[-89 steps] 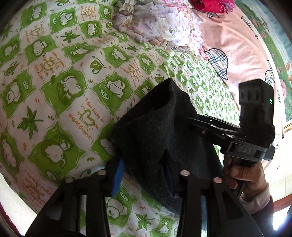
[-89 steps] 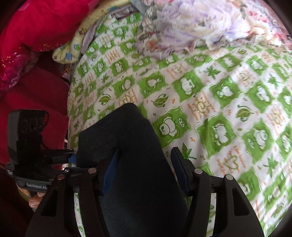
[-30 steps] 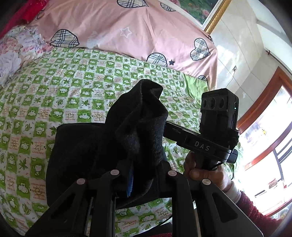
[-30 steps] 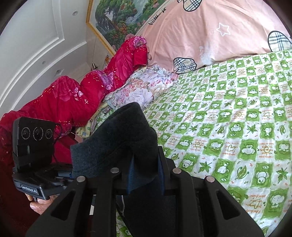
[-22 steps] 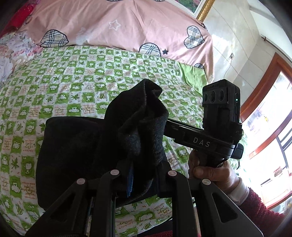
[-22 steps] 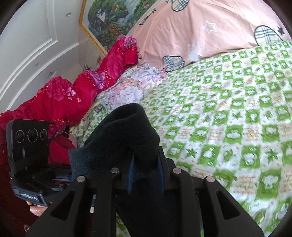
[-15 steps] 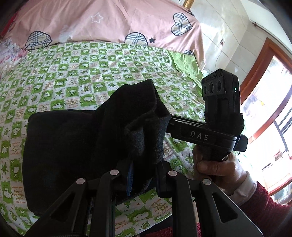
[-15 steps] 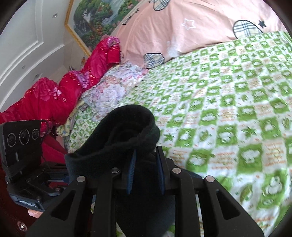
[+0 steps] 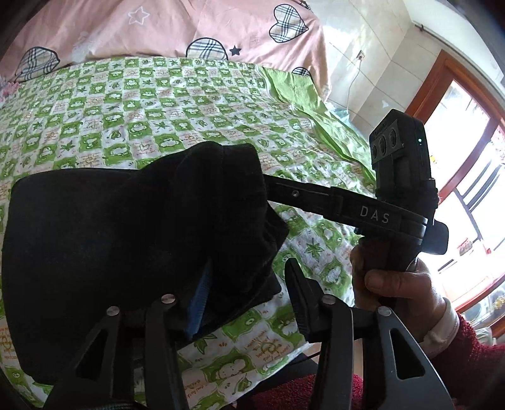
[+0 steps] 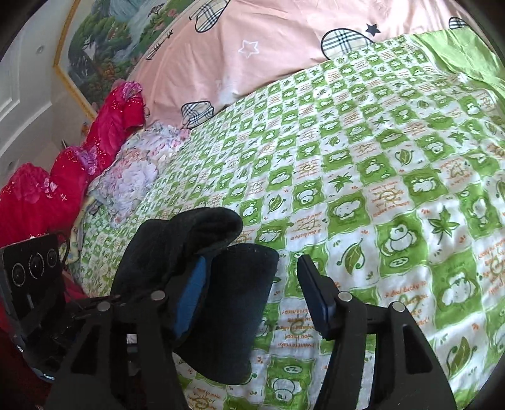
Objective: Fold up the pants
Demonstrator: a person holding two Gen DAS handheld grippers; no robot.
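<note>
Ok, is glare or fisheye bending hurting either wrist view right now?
Left wrist view: the window is blown out white, and the pants read as near-black with little fold detail. Right wrist view: evenly lit, the bedsheet print sharp. Both views bend toward the dark round edges.

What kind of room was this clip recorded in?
Most likely a home bedroom: dark pants lie on a bed with a green checked cartoon bedspread, a pink heart-print quilt sits at its far side, and a framed landscape painting hangs on the wall.
</note>
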